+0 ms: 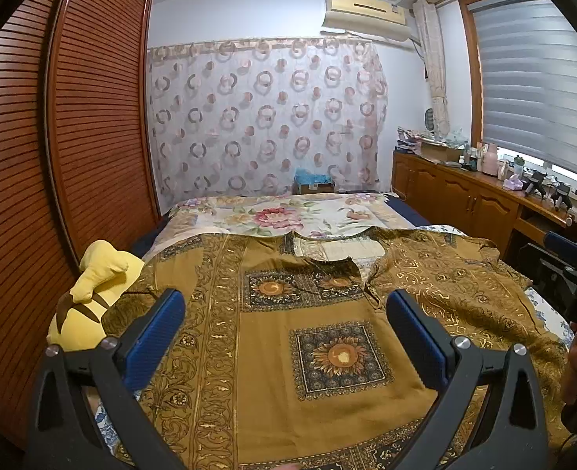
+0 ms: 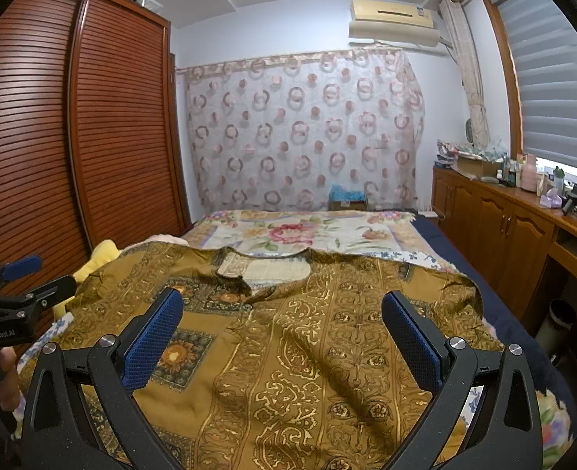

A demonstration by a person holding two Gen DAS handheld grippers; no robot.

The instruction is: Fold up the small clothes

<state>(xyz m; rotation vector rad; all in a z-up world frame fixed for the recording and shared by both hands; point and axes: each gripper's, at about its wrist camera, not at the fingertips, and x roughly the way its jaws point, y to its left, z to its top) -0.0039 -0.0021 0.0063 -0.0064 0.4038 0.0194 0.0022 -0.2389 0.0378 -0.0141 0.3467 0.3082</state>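
The left gripper (image 1: 286, 303) has its blue pads (image 1: 153, 338) spread as wide as they go, with nothing between them but the view down onto the garment (image 1: 273, 352); the right gripper (image 2: 282, 305) stands just as wide and just as empty, its pads (image 2: 412, 340) apart over the same cloth. Both tilt gently downward toward the garment and neither touches it. The garment, an ochre top printed with gold scrolls and dark sunflower squares, lies spread flat on the bed (image 1: 288, 215), its neckline (image 1: 339, 250) turned away from the grippers toward the floral bedcover (image 2: 304, 231) beyond, so its long axis runs from the grippers to the far end of the bed, with the sleeves reaching out to either side. Its right half lies wrinkled (the left half is smoother). Beyond the neckline the bedcover gives open room. At the garment's left edge a yellow plush toy (image 1: 92, 293) touches the cloth, with the slatted wardrobe (image 1: 53, 137) close behind it; at the right edge the bed ends near a wooden cabinet (image 2: 503, 227). A hand (image 2: 4, 376) grips the left gripper's handle, beside the garment's left sleeve.
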